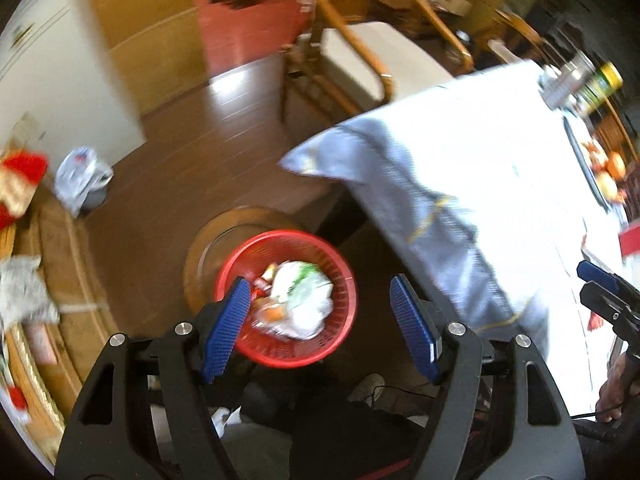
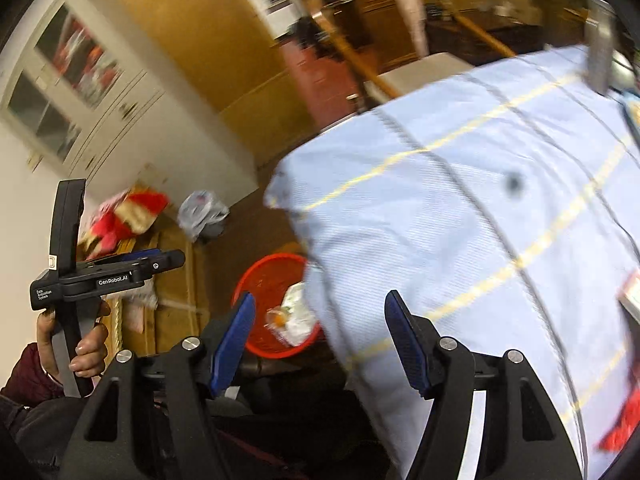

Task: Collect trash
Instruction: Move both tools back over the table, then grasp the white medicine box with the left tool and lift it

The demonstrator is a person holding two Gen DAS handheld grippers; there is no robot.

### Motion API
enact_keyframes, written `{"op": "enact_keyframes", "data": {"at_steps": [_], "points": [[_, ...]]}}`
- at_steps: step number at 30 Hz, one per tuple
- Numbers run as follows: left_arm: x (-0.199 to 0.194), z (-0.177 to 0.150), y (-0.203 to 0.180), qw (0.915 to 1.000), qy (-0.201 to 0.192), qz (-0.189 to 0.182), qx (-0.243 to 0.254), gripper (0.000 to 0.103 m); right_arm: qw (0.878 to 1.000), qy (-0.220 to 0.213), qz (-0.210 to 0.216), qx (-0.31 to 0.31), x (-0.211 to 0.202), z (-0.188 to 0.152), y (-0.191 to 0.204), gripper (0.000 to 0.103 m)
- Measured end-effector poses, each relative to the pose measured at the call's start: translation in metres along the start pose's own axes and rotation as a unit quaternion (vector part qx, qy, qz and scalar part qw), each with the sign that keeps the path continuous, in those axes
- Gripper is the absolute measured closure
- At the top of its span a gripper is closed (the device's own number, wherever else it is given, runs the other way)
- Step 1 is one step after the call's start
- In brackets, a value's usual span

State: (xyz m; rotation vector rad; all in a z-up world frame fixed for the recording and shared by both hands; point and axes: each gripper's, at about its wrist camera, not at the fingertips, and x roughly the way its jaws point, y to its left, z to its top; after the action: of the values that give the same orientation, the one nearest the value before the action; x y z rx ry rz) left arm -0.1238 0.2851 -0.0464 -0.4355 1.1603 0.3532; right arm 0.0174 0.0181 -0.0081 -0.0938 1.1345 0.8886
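A red mesh basket (image 1: pixel 344 280) stands on a round wooden stool below the table corner and holds crumpled white wrappers (image 1: pixel 304 300) and other trash. It also shows in the right wrist view (image 2: pixel 264 276), partly hidden by the tablecloth. My left gripper (image 1: pixel 320 324) is open and empty, held above the basket. My right gripper (image 2: pixel 320 340) is open and empty, over the table's near corner. A red scrap (image 2: pixel 624 428) lies on the table at the far right.
The table (image 2: pixel 460 220) has a pale blue cloth with yellow lines. Jars (image 1: pixel 580 80) and a plate of fruit (image 1: pixel 604 172) stand at its far side. A wooden chair (image 1: pixel 360 68) stands behind it. A plastic bag (image 1: pixel 80 180) and boxes (image 1: pixel 56 264) lie at the left.
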Motion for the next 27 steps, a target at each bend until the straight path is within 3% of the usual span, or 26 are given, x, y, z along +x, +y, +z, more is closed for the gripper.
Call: {"op": "enact_keyframes", "data": {"at_steps": [5, 10, 17, 23, 27], "points": [[0.014, 0.021, -0.064, 0.9958, 0.007, -0.034, 0.084, 0.032, 0.996, -0.038, -0.044, 0.069, -0.038, -0.025, -0.042, 0.037], [0.03, 0.037, -0.139, 0.9807, 0.02, -0.074, 0.18, 0.032, 0.978, -0.084, -0.099, 0.163, -0.085, -0.063, -0.084, 0.036], [0.048, 0.043, -0.247, 0.9381, 0.041, -0.131, 0.318, 0.029, 0.932, -0.138, -0.166, 0.29, -0.135, -0.135, -0.115, 0.035], [0.055, 0.025, -0.339, 0.8883, 0.048, -0.177, 0.421, 0.028, 0.884, -0.172, -0.212, 0.379, -0.168, -0.19, -0.129, 0.035], [0.057, 0.016, -0.389, 0.8626, 0.045, -0.195, 0.465, 0.027, 0.859, -0.188, -0.245, 0.408, -0.183, -0.215, -0.127, 0.035]]}}
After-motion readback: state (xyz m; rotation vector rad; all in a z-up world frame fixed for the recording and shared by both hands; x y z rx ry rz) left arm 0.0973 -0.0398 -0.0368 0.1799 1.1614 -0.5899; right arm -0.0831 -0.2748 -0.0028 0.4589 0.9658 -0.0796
